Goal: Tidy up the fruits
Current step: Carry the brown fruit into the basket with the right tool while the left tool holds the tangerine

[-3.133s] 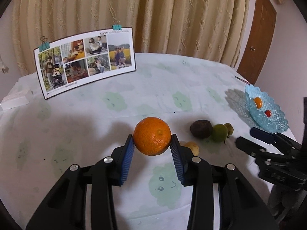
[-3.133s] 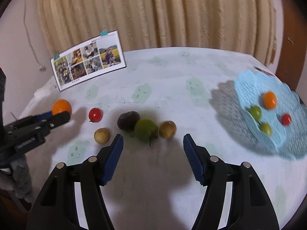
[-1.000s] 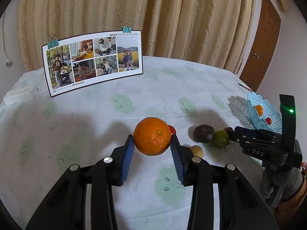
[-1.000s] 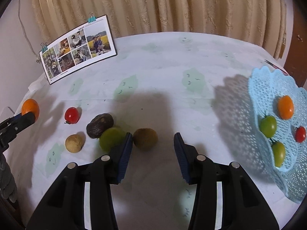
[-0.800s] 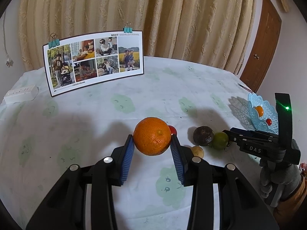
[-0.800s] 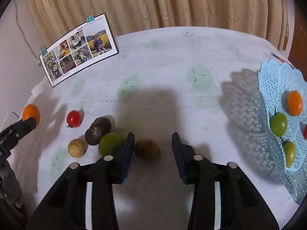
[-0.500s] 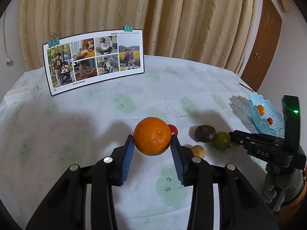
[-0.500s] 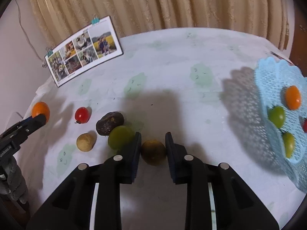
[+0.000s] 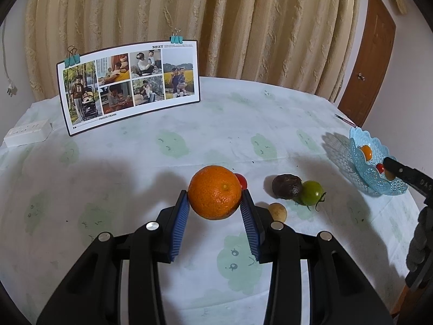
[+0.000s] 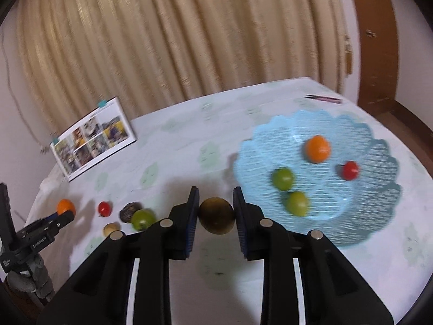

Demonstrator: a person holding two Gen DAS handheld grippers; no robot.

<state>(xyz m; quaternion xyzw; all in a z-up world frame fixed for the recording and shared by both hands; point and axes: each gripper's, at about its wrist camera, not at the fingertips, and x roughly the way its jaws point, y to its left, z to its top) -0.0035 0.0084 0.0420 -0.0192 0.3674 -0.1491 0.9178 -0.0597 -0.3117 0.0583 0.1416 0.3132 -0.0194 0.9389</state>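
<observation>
Blue ribbed pads of our right gripper (image 10: 216,211) are clamped on a brownish-olive round fruit (image 10: 216,215), one pad on each flank, and the fruit hangs clear of the tablecloth (image 10: 189,146) with its shadow on the cloth below it. It is close to a ball, so we cannot name a long axis or say which way a stem end faces; the view is also blurred. Taking the pale blue lattice basket (image 10: 379,216) as our landmark, the held fruit sits just to its left, at about the level of its near rim, not over it. Inside the basket lie a small orange fruit (image 10: 317,149), a red tomato (image 10: 350,170) and two green tomatoes (image 10: 282,178), (image 10: 297,203), the two green ones nearly touching. Our left gripper (image 9: 215,203) is closed on a large orange (image 9: 215,192), which it holds above the cloth well to the left of the basket; a small pale dimple on the peel faces the camera, turned slightly right. Between this orange and the basket, on the cloth, rest a dark wrinkled fruit (image 9: 286,186) touching a green tomato (image 9: 311,192) whose stem points down and to the right, a small tan fruit (image 9: 277,211) just nearer us, and a red tomato (image 9: 241,181) half hidden behind the orange. A photo board (image 9: 130,86) stands upright far left of the basket, before the curtain (image 9: 216,21).
</observation>
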